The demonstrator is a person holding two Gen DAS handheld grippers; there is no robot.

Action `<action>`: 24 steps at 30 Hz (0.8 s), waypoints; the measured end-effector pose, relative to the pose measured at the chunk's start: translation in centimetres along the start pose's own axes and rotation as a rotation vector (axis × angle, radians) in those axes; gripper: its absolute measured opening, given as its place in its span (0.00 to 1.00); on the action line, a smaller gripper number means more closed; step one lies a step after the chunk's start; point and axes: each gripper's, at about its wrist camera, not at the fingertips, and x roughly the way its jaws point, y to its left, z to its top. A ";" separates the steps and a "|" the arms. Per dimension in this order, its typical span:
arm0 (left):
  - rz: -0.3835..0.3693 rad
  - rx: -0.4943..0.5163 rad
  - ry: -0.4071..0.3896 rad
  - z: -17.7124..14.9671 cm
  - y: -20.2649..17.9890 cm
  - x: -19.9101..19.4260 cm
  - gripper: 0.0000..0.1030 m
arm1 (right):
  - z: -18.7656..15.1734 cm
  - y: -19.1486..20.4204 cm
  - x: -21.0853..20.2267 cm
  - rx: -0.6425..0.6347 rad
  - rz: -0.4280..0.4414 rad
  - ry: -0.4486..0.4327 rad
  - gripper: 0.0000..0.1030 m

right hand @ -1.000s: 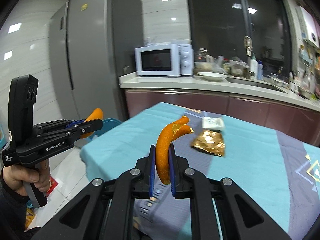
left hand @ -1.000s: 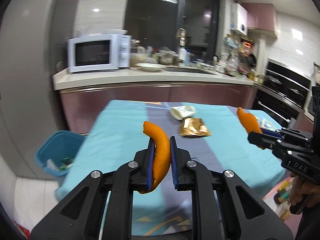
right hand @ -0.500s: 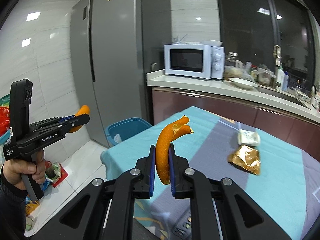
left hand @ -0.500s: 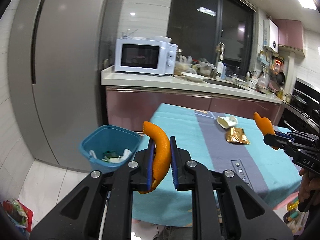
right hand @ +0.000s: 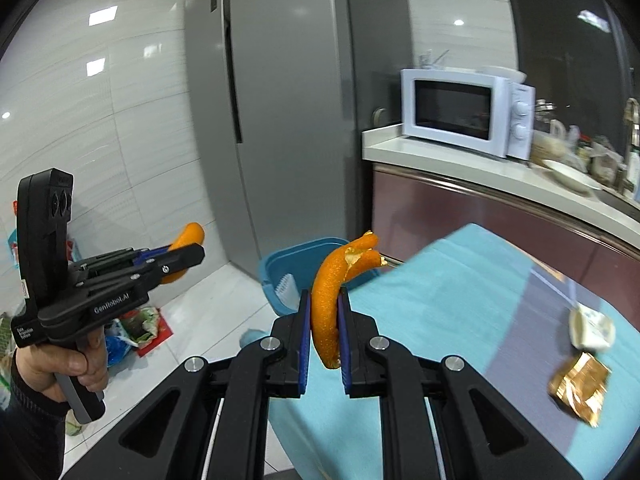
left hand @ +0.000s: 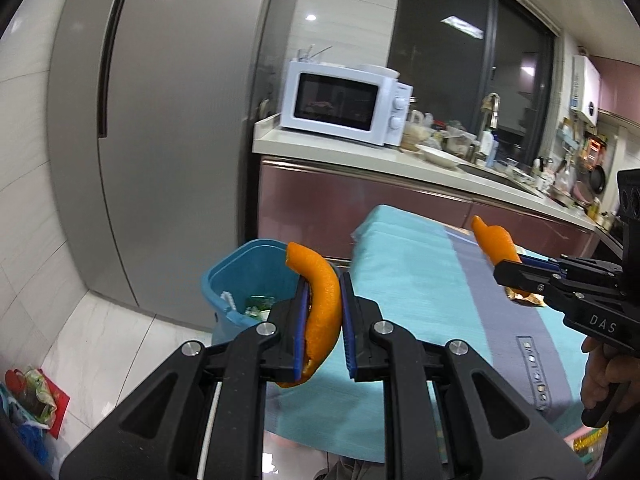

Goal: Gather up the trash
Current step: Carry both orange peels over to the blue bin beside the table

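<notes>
Kitchen with teal-clothed table, grey fridge, white tiled floor open left of the table edge, blue bin at the table's corner (some rubbish inside), left gripper clamped on an orange peel, right gripper clamped on another peel, gold wrapper and white packet on the cloth.

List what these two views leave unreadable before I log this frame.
- Blue bin contents: left wrist view, the left gripper and its orange peel cover most of the inside.
- Bin in right wrist view: its right side is behind the right gripper's peel.
- Gold wrapper: print blurred.
- Counter clutter: too small to name.
</notes>
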 end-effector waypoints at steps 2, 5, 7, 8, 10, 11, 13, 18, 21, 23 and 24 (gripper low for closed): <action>0.015 -0.006 0.005 0.4 0.3 0.9 0.15 | 0.7 0.0 1.4 -0.005 0.023 0.009 0.10; 0.039 -0.023 0.019 1.1 1.5 3.0 0.15 | 1.8 0.0 3.7 -0.011 0.061 0.027 0.10; 0.045 -0.032 0.027 1.5 1.9 4.2 0.15 | 2.4 -0.1 5.0 -0.015 0.082 0.037 0.10; 0.048 -0.036 0.035 1.7 2.2 5.0 0.15 | 2.8 -0.2 5.9 -0.019 0.094 0.046 0.10; 0.053 -0.036 0.050 2.0 2.5 6.5 0.15 | 3.3 -0.2 7.6 -0.028 0.107 0.061 0.10; 0.055 -0.035 0.058 2.1 2.7 7.4 0.15 | 3.5 -0.4 8.3 -0.032 0.112 0.069 0.10; 0.058 -0.041 0.074 2.4 2.9 9.1 0.15 | 3.9 -0.6 9.7 -0.034 0.124 0.084 0.10; 0.071 -0.057 0.111 3.2 3.5 13.5 0.15 | 4.6 -0.9 13.7 -0.059 0.143 0.136 0.10; 0.079 -0.061 0.133 3.6 4.1 16.1 0.15 | 4.8 -0.9 15.9 -0.070 0.154 0.164 0.10; 0.088 -0.068 0.158 3.7 4.6 18.4 0.15 | 4.9 -0.9 17.2 -0.078 0.160 0.181 0.10; 0.089 -0.069 0.167 3.6 4.8 19.1 0.15 | 4.8 -1.0 17.7 -0.078 0.161 0.188 0.10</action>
